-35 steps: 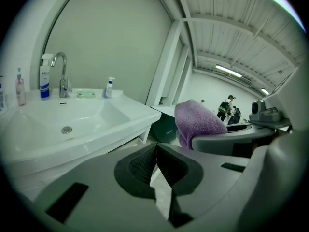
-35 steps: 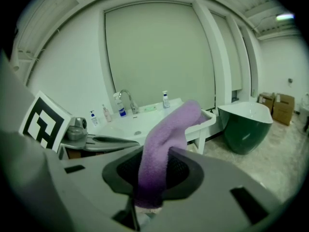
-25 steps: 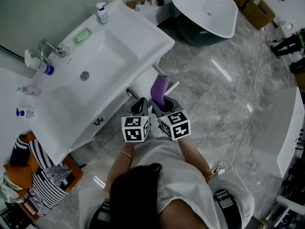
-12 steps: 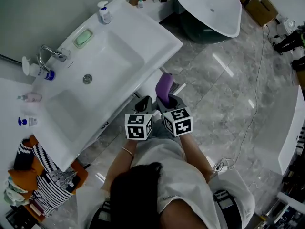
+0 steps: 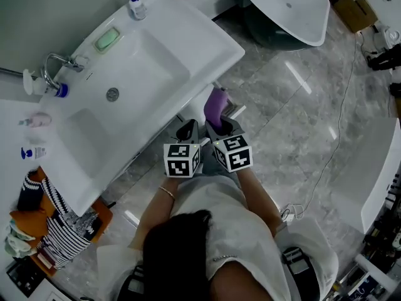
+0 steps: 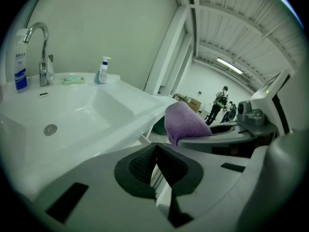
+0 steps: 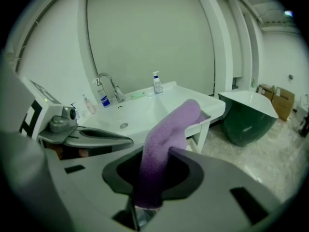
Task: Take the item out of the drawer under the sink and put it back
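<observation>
Stands at a white sink (image 5: 207, 39) with both grippers side by side, just off its front edge and above the grey marble floor (image 5: 294, 130). Clamps a purple cloth (image 5: 215, 105) in the right gripper (image 5: 219, 128) — pads pressed on the cloth's lower end, the rest rising out of the jaws as a soft roll that leans toward the sink. Carries the cloth clear of the floor, near the sink's front corner, its top next to what looks like a white drawer (image 5: 234, 110) jutting from beneath the rim; cannot tell whether the two touch. Holds the left gripper (image 5: 188, 130) just beside the right one, marker cubes nearly touching — jaws brought together, nothing between the pads. Finds, in the left gripper view, the cloth up and to the right of those closed jaws, apart from them. Shows along the sink's back ledge a chrome faucet (image 5: 59, 61), a green soap bar (image 5: 107, 39) and a white pump bottle (image 5: 135, 5). Shows a white freestanding bathtub (image 5: 288, 8) well apart, beyond the sink's right end.
</observation>
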Demonstrator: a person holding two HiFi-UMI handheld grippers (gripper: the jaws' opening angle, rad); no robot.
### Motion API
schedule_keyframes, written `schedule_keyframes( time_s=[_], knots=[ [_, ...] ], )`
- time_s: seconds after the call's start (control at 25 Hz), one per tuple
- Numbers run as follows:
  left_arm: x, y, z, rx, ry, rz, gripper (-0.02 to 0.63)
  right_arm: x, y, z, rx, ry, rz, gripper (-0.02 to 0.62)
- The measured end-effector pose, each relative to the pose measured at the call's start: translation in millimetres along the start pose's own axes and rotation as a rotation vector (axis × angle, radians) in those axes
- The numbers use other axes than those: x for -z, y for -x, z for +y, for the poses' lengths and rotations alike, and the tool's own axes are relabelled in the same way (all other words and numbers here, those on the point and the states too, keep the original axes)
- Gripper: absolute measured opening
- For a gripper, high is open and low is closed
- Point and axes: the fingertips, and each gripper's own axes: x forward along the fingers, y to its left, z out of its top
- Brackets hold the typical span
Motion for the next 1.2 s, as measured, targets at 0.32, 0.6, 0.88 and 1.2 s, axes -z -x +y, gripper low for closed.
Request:
schedule_keyframes(
  time_s=[0.32,0.6,0.88,1.2],
  knots=[
    [15.6,-23.7,-1.9,-0.049,0.063,0.030,0.005,30.1,-23.5,-28.5,-0.036,-0.050,0.090,0.100],
    [28.4,-47.2,0.7,-0.082,0.114,0.037,0.005,45.3,-51.0,-41.8,-0.075,-0.088,0.151,0.100],
    [42.9,-72.7,16.8,-0.123,0.134,0.050,0.005,54.6,-82.3,-54.8,-0.115,-0.071,0.176,0.101],
    [80.2,-103.9,30.0,-0.162,0.150,0.117,0.005,83.9,-129.9,-64.5,-0.148,-0.117,0.249,0.100]
  ],
)
